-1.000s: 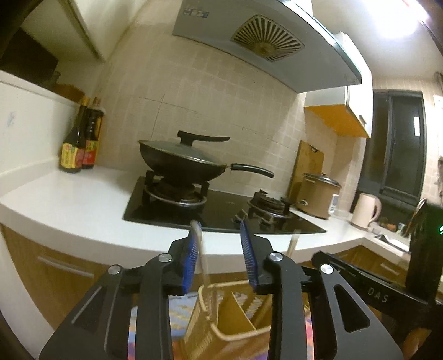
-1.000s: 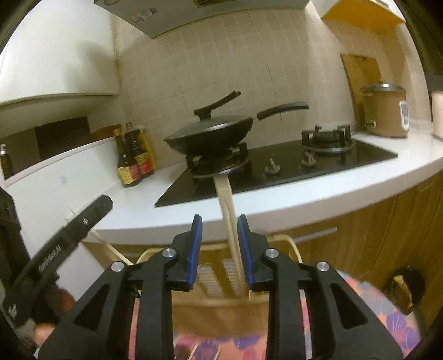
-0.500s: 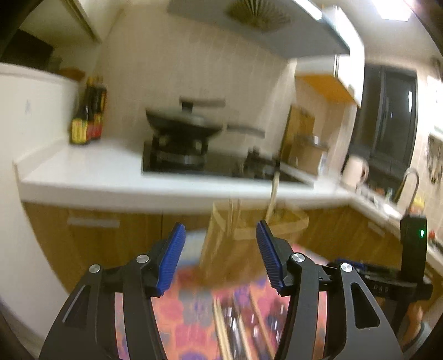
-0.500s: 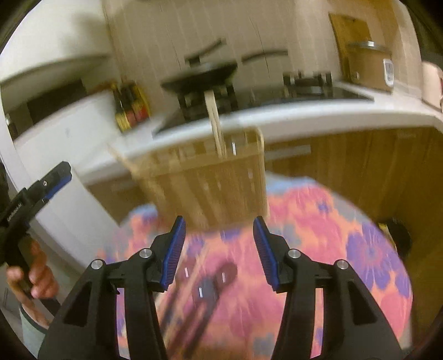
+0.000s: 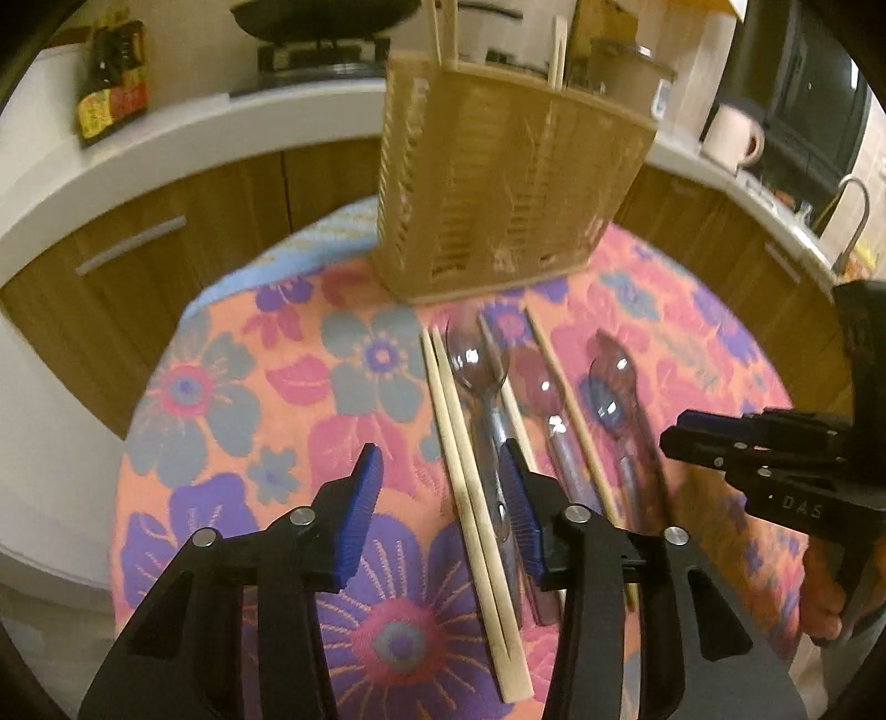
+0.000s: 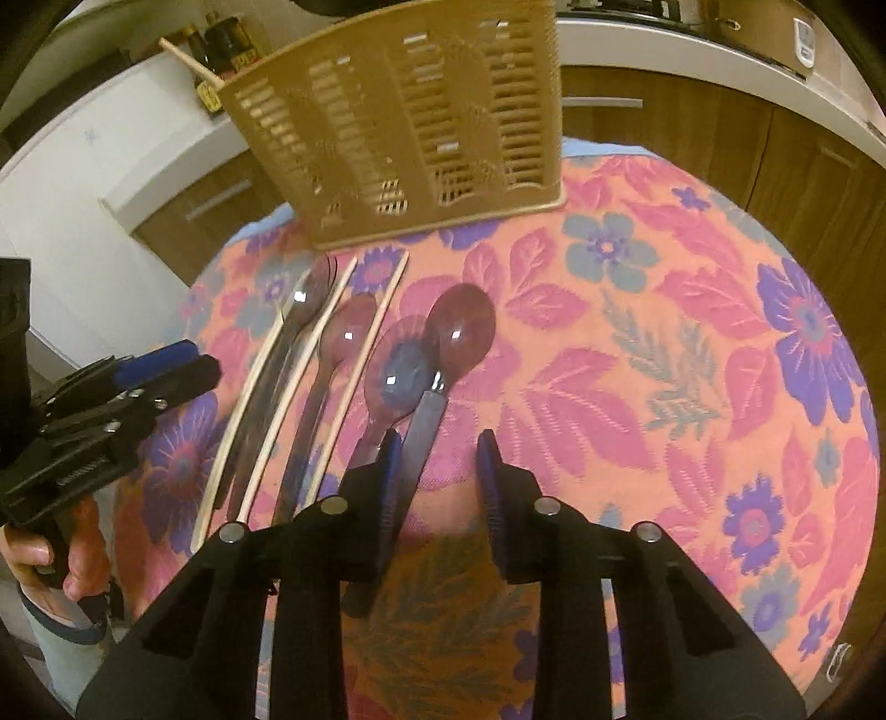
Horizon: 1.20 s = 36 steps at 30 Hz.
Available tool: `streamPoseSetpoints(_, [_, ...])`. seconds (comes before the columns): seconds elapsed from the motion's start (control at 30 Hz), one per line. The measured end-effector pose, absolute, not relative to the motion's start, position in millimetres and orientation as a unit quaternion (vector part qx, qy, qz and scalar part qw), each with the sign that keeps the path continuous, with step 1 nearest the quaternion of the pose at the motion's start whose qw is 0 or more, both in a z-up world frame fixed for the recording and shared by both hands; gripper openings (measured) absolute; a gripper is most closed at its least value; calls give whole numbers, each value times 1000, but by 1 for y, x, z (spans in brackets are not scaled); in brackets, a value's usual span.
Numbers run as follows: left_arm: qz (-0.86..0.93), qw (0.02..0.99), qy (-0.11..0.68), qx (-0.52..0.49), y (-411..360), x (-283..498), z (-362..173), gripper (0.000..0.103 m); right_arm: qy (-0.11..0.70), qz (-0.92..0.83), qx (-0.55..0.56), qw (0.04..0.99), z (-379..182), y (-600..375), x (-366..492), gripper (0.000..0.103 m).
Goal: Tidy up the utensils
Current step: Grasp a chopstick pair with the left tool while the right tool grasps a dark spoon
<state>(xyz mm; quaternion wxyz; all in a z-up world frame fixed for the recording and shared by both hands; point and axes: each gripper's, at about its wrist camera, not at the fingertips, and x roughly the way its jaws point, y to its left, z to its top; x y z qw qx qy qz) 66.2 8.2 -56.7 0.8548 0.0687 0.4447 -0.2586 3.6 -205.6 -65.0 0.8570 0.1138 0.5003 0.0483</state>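
Observation:
A tan slotted utensil basket (image 5: 498, 183) stands at the far side of a round flowered table; it also shows in the right wrist view (image 6: 410, 122). Chopsticks (image 5: 558, 52) stick up out of it. In front of it lie translucent plastic spoons (image 5: 479, 365) (image 6: 459, 332) and loose wooden chopsticks (image 5: 470, 459) (image 6: 266, 387), side by side. My left gripper (image 5: 440, 498) is open and empty above the left chopsticks and spoon handle. My right gripper (image 6: 437, 476) is open and empty above the rightmost spoon's handle (image 6: 421, 437).
The flowered tablecloth (image 6: 692, 387) covers the table. Behind are wooden cabinets (image 5: 194, 210), a white counter (image 5: 166, 138), sauce bottles (image 5: 113, 83), a stove with a wok, a rice cooker and a kettle (image 5: 731, 135).
Both grippers let go of chopsticks in the basket, opened, pulled back and tilted down. They now hover over the utensils lying on the table.

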Motion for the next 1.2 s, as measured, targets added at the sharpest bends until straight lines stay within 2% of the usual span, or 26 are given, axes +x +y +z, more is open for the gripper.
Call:
streamPoseSetpoints(0.17, [-255,842,464,101,-9,74,-67,40,512,43,118,850,-71,-202,11,22])
streamPoseSetpoints(0.3, [-248,841,467,117,-16,77,-70,35,519,38,109,847,-74,-195,19,20])
streamPoseSetpoints(0.37, [-249,839,469,118,-15,79,-70,23,520,26,86,849,-75,-189,21,17])
streamPoseSetpoints(0.43, [-249,835,476,119,-13,80,-71,16,522,21,69,850,-76,-182,21,16])
streamPoseSetpoints(0.63, [-250,832,481,119,-13,84,-71,16,530,15,48,847,-76,-185,11,15])
streamPoseSetpoints(0.77, [-245,830,482,140,-25,87,-71,29,546,17,63,835,-75,-191,14,16])
streamPoseSetpoints(0.9, [-235,829,479,168,-35,88,-72,29,565,25,60,822,-73,-194,20,15])
streamPoseSetpoints(0.93, [-234,829,478,169,-35,87,-73,27,568,27,53,821,-73,-193,21,14])
streamPoseSetpoints(1.0, [-229,833,472,174,-35,86,-73,12,567,30,34,822,-73,-189,20,11])
streamPoseSetpoints(1.2, [-245,833,479,124,-17,83,-71,10,567,46,36,822,-72,-199,5,9])
